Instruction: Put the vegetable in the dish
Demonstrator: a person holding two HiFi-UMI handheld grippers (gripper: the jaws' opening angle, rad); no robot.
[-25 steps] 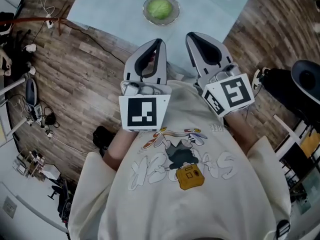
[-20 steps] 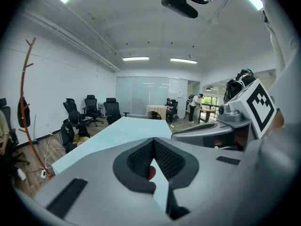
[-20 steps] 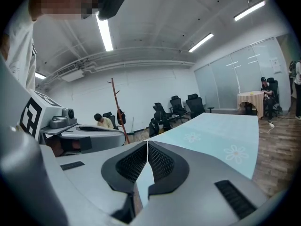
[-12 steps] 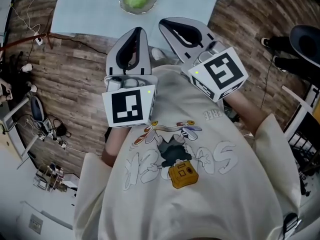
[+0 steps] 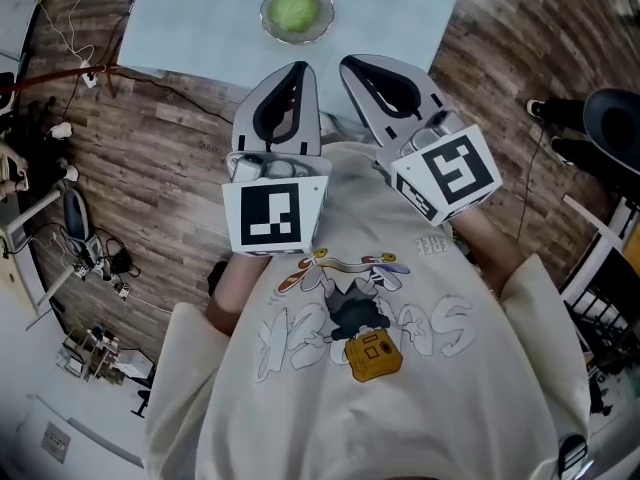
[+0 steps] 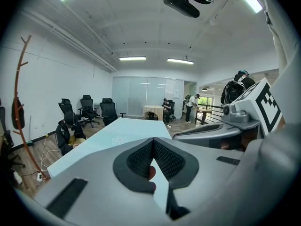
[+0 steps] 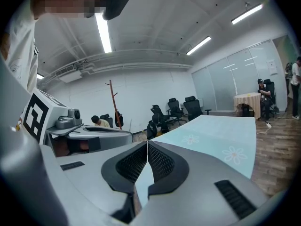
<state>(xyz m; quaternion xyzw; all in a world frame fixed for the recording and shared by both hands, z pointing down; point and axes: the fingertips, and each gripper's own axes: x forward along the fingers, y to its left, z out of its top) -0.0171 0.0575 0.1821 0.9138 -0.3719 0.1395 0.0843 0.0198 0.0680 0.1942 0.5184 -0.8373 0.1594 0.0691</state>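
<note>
Left of the counter (image 5: pixel 190 18) we see wooden floor (image 5: pixel 150 158) strewn with cables (image 5: pixel 60 38), so the room on that side is cluttered low down. The counter's pale top is bare on both sides of the dish (image 5: pixel 266 16), with open surface toward its left corner and toward its right edge. The dish stands on the counter a little in from the near edge, and the green vegetable (image 5: pixel 296 11) lies inside it.

At the counter's near edge we hold the left claw (image 5: pixel 299 68) close to the chest. Its tip reaches over that edge and points almost straight at the dish, short of it and not touching it. Its jaws are pressed together with nothing gripped between them. Its marker cube (image 5: pixel 274 216) faces up, and the bare forearm (image 5: pixel 235 288) behind it runs back toward the body.

Just beside it, also at the near edge, is the right claw (image 5: pixel 349 64). It lies slanted, with its tip leaning in toward the left claw. Its jaws too are closed on each other and empty. In both gripper views the counter stretches away ahead of the closed tips with nothing on it.

Right of the counter the wooden floor is open up to a black chair (image 5: pixel 612 133) off the counter's right corner.
</note>
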